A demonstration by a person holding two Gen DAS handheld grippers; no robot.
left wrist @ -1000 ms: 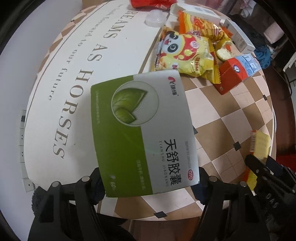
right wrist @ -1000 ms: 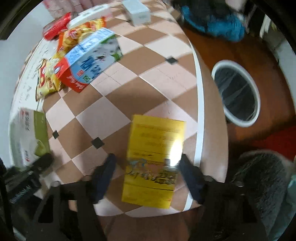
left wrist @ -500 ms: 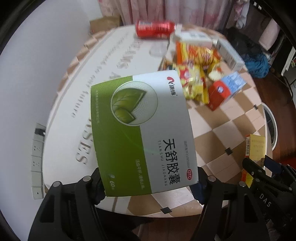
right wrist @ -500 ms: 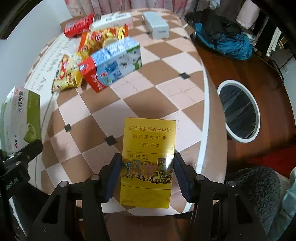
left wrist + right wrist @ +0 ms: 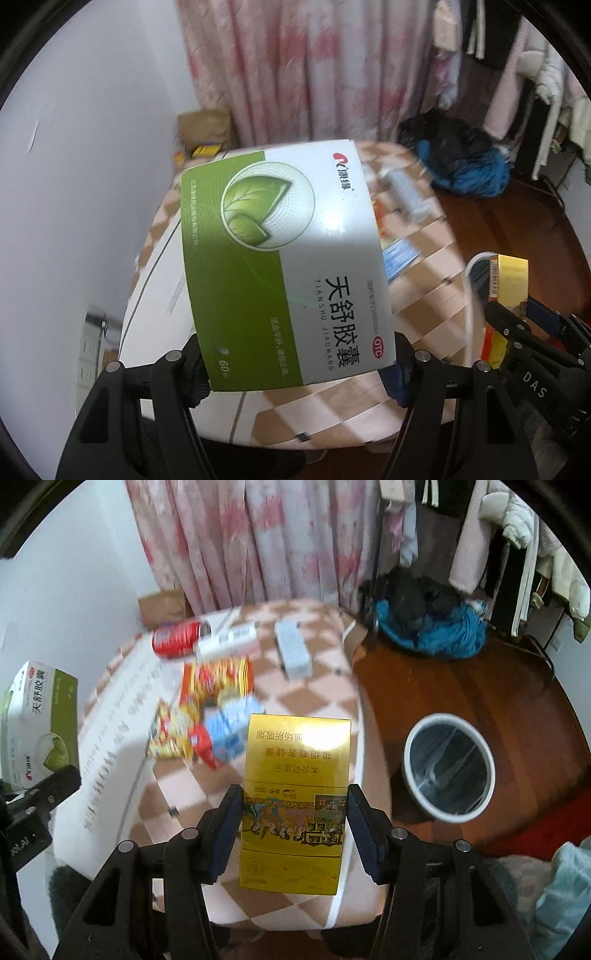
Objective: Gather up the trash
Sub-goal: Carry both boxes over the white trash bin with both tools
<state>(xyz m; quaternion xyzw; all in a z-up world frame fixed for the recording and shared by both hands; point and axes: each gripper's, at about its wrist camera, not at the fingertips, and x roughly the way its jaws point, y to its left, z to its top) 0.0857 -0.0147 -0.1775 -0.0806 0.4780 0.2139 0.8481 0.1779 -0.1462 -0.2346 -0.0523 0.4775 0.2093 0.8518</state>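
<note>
My left gripper [image 5: 295,369] is shut on a green and white medicine box [image 5: 284,258] and holds it above the round table [image 5: 424,295]. The box also shows in the right wrist view [image 5: 37,723]. My right gripper [image 5: 293,830] is shut on a yellow cigarette box [image 5: 295,797], lifted over the table's right edge; the box also shows in the left wrist view [image 5: 506,284]. A white-rimmed trash bin [image 5: 448,768] lined with a clear bag stands on the floor to the right of the table.
On the table [image 5: 314,686] lie a red can [image 5: 177,640], a white carton [image 5: 229,642], a grey box [image 5: 293,651], yellow snack bags [image 5: 207,694] and a blue and red milk carton [image 5: 225,731]. A blue and black clothes heap [image 5: 428,624] lies on the wooden floor behind.
Both grippers have risen and tilted up with their boxes. The table has dropped lower in both views, and the curtain and the room now show.
</note>
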